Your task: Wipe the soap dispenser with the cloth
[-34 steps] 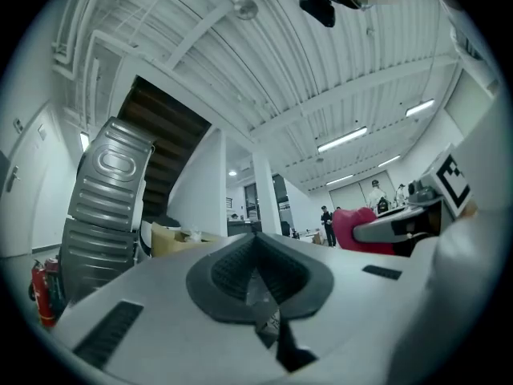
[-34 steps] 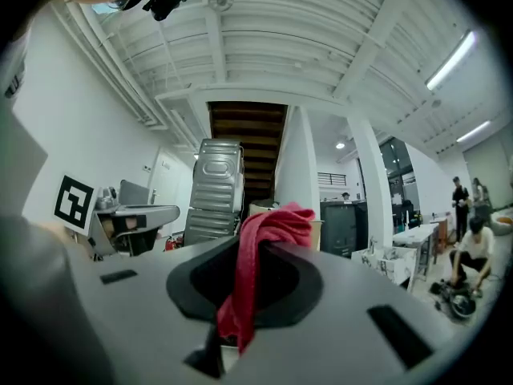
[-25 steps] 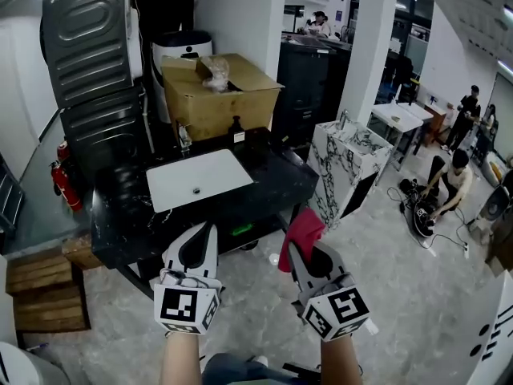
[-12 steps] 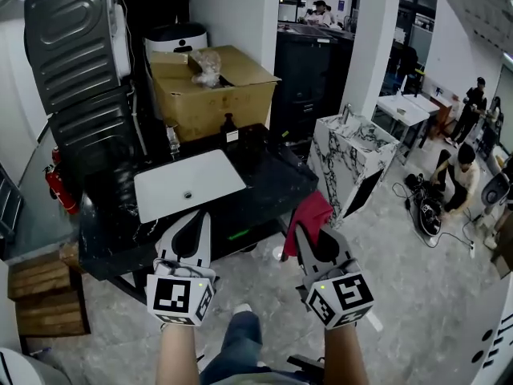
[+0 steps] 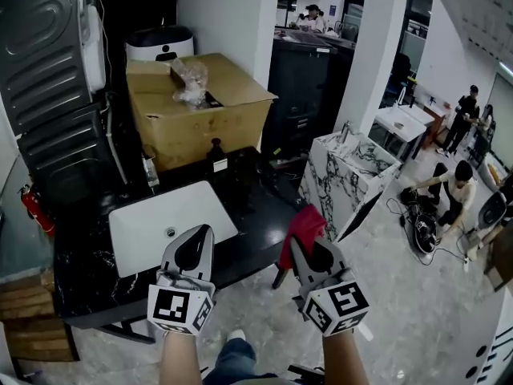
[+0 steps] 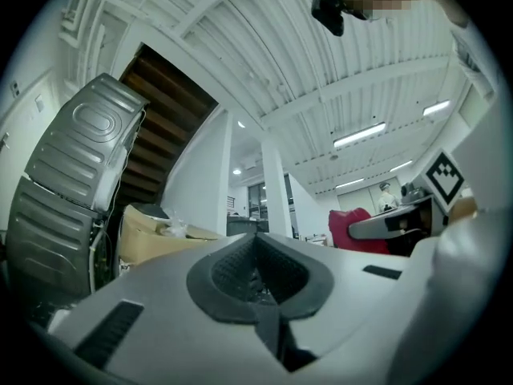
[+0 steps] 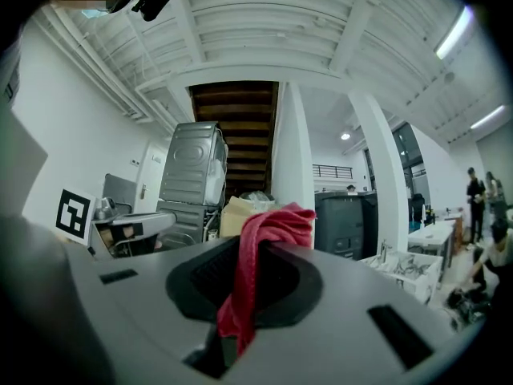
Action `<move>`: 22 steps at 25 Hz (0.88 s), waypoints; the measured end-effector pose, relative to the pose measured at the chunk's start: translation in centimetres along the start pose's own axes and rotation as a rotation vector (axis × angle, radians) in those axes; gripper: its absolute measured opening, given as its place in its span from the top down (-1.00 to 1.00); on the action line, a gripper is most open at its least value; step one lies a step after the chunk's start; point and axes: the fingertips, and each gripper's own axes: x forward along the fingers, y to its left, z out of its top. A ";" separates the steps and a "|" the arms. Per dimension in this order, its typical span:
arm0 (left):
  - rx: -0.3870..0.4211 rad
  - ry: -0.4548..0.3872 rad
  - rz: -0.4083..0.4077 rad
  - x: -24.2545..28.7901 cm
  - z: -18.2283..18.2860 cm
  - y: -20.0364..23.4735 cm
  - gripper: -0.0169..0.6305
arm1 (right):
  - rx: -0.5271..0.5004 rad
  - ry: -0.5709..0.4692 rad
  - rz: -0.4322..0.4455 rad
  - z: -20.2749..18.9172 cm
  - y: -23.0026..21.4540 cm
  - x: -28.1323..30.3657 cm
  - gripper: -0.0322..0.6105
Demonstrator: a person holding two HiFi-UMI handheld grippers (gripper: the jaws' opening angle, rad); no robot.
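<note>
Clamping red cloth (image 7: 255,263), right claw (image 5: 304,251) pinched tight on it; left claw (image 6: 256,255) jaws together, nothing between.

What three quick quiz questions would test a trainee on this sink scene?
1. True or false: the left gripper holds the red cloth.
2. Where does the soap dispenser stand? A) in the white basin B) on the black counter C) on the floor
3. Fill in: behind the counter sits an open ___ box.

Key: 1 false, the right gripper is shut on it; 2 B; 3 cardboard.
</note>
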 end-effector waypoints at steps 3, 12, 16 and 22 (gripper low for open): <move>-0.016 0.029 -0.015 3.9 -1.8 2.8 0.91 | -0.002 0.027 0.013 -0.4 -1.2 4.8 0.74; -0.098 0.028 -0.012 12.6 -4.4 8.9 0.91 | -0.053 0.078 0.043 -1.2 -3.6 15.1 0.74; -0.047 0.095 -0.015 15.7 -6.5 9.4 0.91 | -0.051 0.088 0.057 -2.1 -5.2 17.9 0.74; -0.070 0.110 0.018 19.5 -8.6 10.6 0.91 | -0.009 0.088 0.091 -3.4 -8.9 22.1 0.74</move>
